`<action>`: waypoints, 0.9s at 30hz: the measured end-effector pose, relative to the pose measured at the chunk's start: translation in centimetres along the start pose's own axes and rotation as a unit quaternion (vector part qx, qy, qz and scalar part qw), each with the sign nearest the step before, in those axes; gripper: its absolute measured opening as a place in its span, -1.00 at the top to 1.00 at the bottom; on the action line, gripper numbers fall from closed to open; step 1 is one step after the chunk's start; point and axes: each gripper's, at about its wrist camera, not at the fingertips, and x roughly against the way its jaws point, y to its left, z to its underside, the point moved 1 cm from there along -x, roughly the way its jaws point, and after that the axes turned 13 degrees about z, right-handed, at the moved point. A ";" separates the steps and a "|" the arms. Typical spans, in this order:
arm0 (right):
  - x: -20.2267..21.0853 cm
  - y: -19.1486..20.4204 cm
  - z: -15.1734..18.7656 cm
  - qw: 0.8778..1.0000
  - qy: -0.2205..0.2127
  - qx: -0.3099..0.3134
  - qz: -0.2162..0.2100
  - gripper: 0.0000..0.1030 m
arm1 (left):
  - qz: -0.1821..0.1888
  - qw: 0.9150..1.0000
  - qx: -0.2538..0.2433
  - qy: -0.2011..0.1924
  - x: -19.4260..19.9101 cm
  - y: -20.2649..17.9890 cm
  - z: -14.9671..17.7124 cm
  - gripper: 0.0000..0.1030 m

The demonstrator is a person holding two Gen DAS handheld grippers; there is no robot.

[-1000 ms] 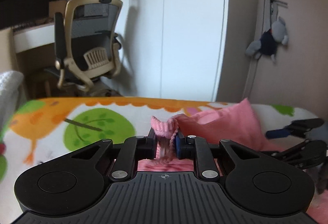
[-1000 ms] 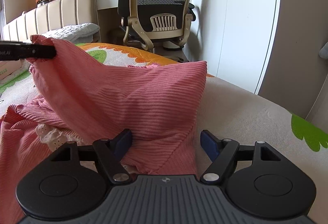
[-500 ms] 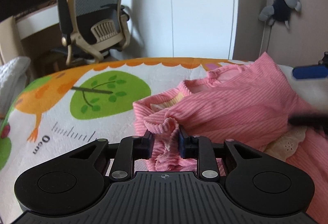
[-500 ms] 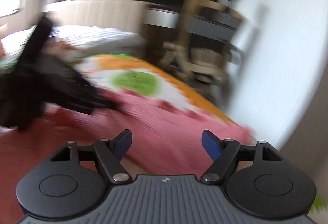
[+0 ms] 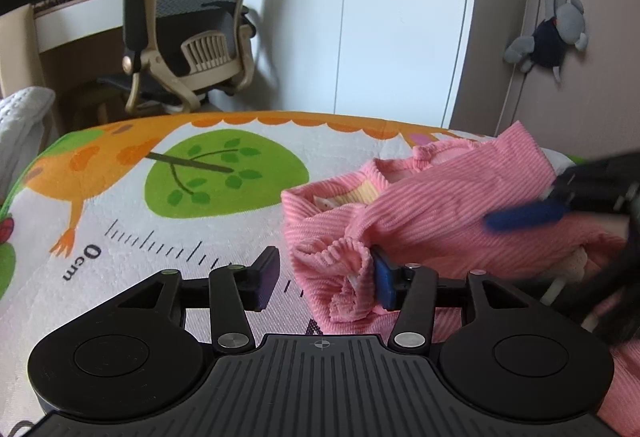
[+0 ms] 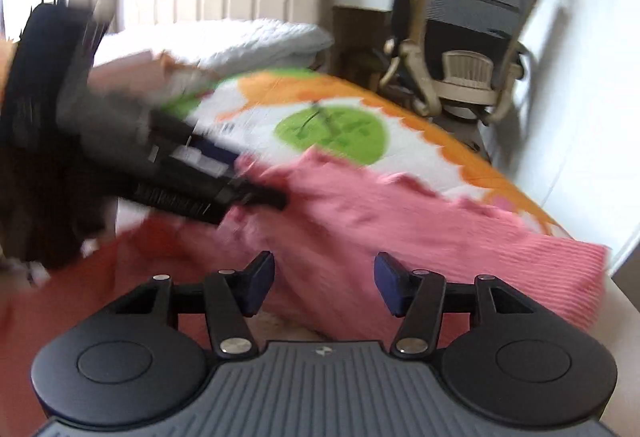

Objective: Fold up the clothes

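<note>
The left gripper (image 5: pixel 324 279) stands with its jaws spread wide, a bunched cuff of the pink ribbed garment (image 5: pixel 440 213) slumped against the right-hand blue pad; half a second ago those jaws were pinched tight on that same bunch, so the cloth has just been let go. The right gripper (image 6: pixel 324 287) is likewise parted and empty over the pink cloth, as it was in both earlier views, though its picture is smeared by quick motion. The garment lies in a loose fold on the cartoon-print bed cover (image 5: pixel 192 237), one layer turned over another with a lace trim peeking out low on the right side. Beyond it sit an office chair (image 5: pixel 192 25) and a grey soft toy (image 5: pixel 556 33) hanging on the wall. The release suggests one fold has been laid down; the next likely calls for a fresh grasp at another edge.
</note>
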 end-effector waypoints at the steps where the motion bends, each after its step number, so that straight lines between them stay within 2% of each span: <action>1: 0.5 -1.1 -0.2 1.000 -0.006 -0.011 0.017 -0.06 | 0.000 1.000 0.001 0.000 -0.1 0.0 0.0 -0.05; 4: 1.3 -4.4 -0.2 0.996 -0.016 -0.034 0.086 -0.06 | 0.002 1.000 0.003 0.000 -0.1 0.0 0.0 -0.04; 7: -0.2 -6.9 1.3 0.989 0.011 -0.037 0.146 -0.05 | 0.003 1.000 0.005 0.000 -0.1 0.0 0.0 -0.07; 8: -1.0 -7.3 2.1 0.987 0.022 -0.030 0.158 -0.05 | 0.004 1.000 0.006 0.000 0.0 0.0 -0.1 -0.16; 10: -1.7 -7.9 3.6 0.987 0.023 -0.038 0.156 -0.06 | 0.011 1.000 0.013 -0.003 0.5 0.3 -0.4 -0.27; 14: -1.1 -8.3 3.3 0.987 0.005 -0.061 0.146 -0.06 | 0.015 0.999 0.033 -0.005 1.1 1.1 -1.4 -0.42; 19: 0.3 -10.0 2.6 0.985 -0.019 -0.069 0.159 -0.05 | 0.055 0.994 0.091 -0.014 1.3 2.3 -2.8 -0.32; 21: 0.5 -10.8 2.4 0.982 -0.022 -0.070 0.171 -0.02 | 0.054 0.995 0.083 -0.012 1.0 2.1 -3.2 -0.28; 23: -0.6 -11.2 3.3 0.981 0.001 -0.064 0.184 -0.01 | 0.038 0.997 0.067 -0.007 0.7 1.9 -3.5 -0.28; 27: -2.3 -12.3 4.9 0.977 0.036 -0.067 0.199 -0.01 | 0.043 0.996 0.082 0.005 0.7 2.7 -3.4 -0.42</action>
